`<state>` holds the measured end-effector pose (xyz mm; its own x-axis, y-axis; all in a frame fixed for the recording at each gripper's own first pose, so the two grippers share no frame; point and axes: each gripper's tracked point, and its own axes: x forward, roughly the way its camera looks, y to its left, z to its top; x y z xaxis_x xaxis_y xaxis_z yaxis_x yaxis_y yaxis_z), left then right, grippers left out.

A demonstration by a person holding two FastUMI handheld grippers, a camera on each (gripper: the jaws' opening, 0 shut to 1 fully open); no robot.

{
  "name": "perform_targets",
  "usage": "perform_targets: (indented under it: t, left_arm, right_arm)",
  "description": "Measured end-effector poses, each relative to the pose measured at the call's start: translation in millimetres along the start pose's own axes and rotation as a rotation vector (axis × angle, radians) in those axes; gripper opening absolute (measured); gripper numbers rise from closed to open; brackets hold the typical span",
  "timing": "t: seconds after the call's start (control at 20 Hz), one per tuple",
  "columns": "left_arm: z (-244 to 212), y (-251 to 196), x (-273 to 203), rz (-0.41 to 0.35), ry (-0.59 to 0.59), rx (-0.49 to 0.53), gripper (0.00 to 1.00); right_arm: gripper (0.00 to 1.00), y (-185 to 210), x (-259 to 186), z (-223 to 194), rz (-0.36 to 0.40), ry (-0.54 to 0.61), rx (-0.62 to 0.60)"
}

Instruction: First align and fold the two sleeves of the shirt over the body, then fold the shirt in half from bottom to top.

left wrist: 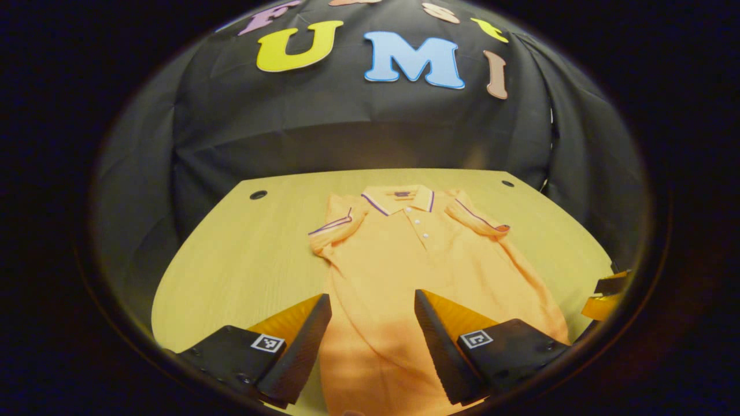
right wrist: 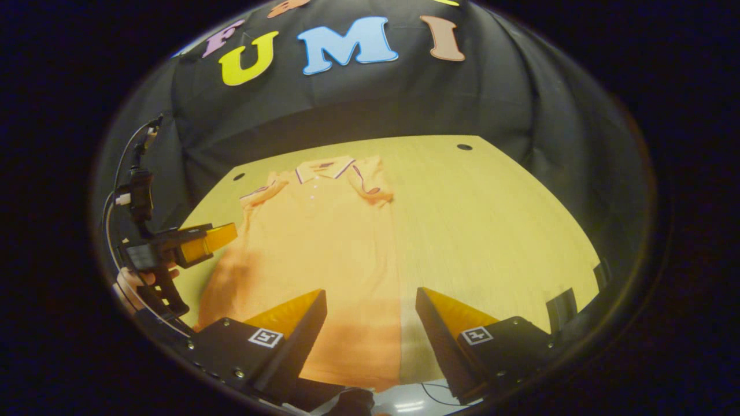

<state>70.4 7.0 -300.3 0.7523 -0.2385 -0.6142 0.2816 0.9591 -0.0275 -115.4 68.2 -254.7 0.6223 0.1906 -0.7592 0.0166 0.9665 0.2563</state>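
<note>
Shirt (left wrist: 416,271) lies flat on the worktop (left wrist: 243,254), both sleeves already folded inward; we judge the bottom-to-top fold remains. Left tongs (left wrist: 373,323) and right tongs (right wrist: 370,323) hover wide, empty.

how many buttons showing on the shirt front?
3, in a line down the strip below the collar of the shirt: top button, middle, lowest. More could be too small to see.
</note>
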Motion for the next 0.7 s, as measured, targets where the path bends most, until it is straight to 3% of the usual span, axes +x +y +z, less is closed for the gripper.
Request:
perform_targets:
  t: [0.4, 0.7]
  left_arm:
    - [-74, 17, -62, 0.008, 0.065, -0.022, 0.94]
    - [-110, 22, -101, -0.007, 0.094, -0.022, 0.94]
  right_arm:
    - [0.96, 6, -5, -55, 0.023, 0.085, -0.053]
    - [0.96, 10, -10, -73, 0.030, 0.115, -0.094]
